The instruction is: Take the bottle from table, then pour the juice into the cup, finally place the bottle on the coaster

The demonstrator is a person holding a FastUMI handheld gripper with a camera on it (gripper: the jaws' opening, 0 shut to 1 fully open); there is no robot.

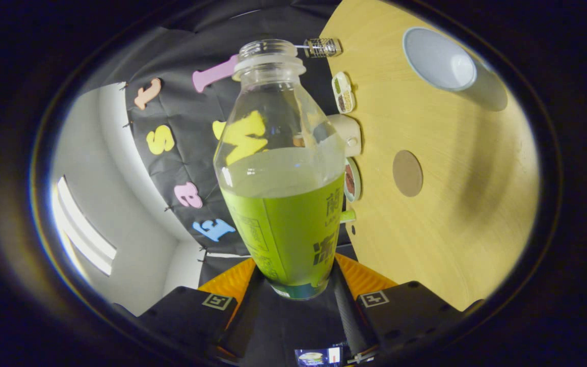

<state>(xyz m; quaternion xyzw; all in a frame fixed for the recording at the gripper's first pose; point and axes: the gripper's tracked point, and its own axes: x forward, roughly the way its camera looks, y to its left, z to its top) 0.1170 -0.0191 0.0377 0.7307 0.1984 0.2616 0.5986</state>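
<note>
The uncapped juice bottle (281,204) is being pinched at its base between both fingers of the tool (293,285), lifted clear of the worktop (456,244). Pale liquid is being held inside, above the green label. Beyond it, the white cup (441,58) and round coaster (407,173) are being seen apart on the worktop.
</note>
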